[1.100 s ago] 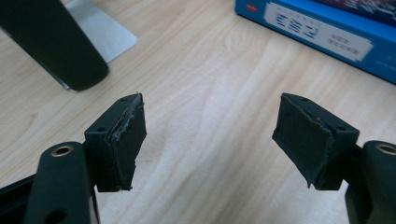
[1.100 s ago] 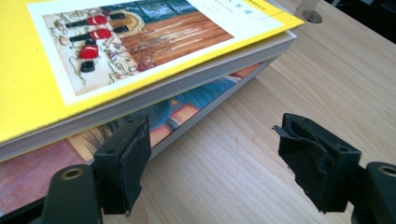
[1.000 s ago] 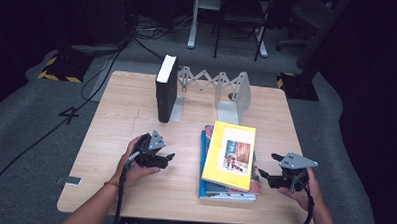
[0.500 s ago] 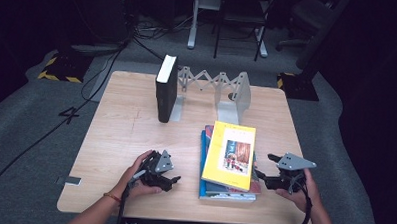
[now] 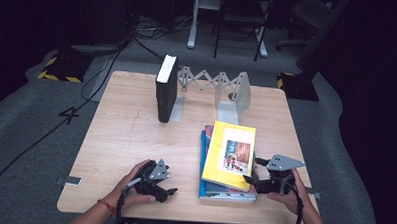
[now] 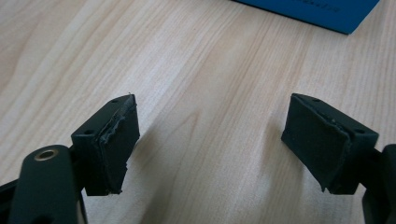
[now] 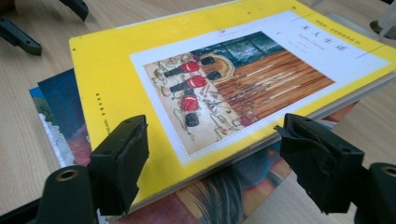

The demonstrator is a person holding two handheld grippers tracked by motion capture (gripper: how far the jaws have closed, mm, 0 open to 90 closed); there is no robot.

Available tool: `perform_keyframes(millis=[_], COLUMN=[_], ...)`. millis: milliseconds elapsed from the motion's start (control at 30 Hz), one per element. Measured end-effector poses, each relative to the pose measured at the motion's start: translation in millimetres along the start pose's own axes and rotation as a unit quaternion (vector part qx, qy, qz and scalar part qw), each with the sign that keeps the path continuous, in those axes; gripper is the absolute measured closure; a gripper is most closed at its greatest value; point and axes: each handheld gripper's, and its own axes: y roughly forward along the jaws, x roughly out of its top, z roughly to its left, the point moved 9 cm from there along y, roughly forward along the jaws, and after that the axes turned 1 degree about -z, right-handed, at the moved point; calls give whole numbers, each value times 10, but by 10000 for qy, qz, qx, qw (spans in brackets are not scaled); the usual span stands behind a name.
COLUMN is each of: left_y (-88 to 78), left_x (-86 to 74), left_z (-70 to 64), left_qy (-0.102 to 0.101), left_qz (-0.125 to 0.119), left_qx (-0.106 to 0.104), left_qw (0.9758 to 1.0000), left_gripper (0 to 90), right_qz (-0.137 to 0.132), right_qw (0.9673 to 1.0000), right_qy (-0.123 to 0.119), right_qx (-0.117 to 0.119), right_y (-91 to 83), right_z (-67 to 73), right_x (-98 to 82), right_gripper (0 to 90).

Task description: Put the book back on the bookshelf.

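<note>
Shelving: one black book racked | yellow book unlifted between released right tongs | left tongs, just opening, empty.

Black tools — grey three-cornered plates, black cables, one wristband.

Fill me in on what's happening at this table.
A person holds tongs in each hand at a wooden table. The right tongs are open at the near right corner of a yellow book, which tops a small stack of books; whether the pads touch it can't be told. The left tongs have just been opening over bare wood, nothing between them. A black book stands upright in an expanding metal rack at the far side.
</note>
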Motion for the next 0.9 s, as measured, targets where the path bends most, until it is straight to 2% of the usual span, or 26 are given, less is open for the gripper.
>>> perform_keyframes(millis=[67, 167, 233, 300, 367, 500, 567, 633, 667, 733, 800, 833, 900], left_y=[8, 28, 44, 51, 63, 81, 96, 126, 153, 201, 258, 304, 379], left_x=[4, 18, 30, 34, 44, 61, 76, 114, 156, 216, 274, 324, 428], left_z=[3, 2, 2, 2, 0, 1, 10, 64, 119, 201, 263, 305, 354], left_qy=[-3, -17, -35, -43, -26, -19, -28, -91, -234, -344, -332, -228, -211], left_qz=[-1, 21, 25, 49, 39, 49, 40, 76, 38, -5, 10, 26, -12], left_qx=[15, -54, -105, -135, -154, -169, -154, -58, -21, -79, -79, -23, -76], left_qw=[10000, 10000, 9999, 9999, 9999, 9998, 9999, 9999, 9997, 9994, 9994, 9997, 9997], left_gripper=[174, 162, 159, 156, 151, 147, 143, 150, 181, 221, 223, 227, 244], right_qz=[111, 177, 222, 337, 390, 574, 627, 675, 686, 709, 712, 713, 723], right_qw=[9999, 9995, 9983, 9950, 9922, 9908, 9912, 9912, 9912, 9915, 9918, 9919, 9919], right_qy=[-28, 261, 499, 805, 950, 827, 753, 737, 719, 654, 629, 618, 591], right_qx=[-36, 40, 192, 488, 705, 901, 894, 873, 871, 870, 856, 847, 864], right_y=[48, 86, 96, 120, 146, 172, 189, 206, 212, 233, 258, 268, 293], right_z=[13, -8, -19, -25, -35, -47, -58, -58, -58, -65, -67, -67, -61], right_x=[-13, -28, -50, -90, -104, -89, -84, -77, -72, -57, -38, -30, -8], right_gripper=[233, 203, 191, 149, 138, 107, 83, 62, 55, 47, 45, 45, 45])
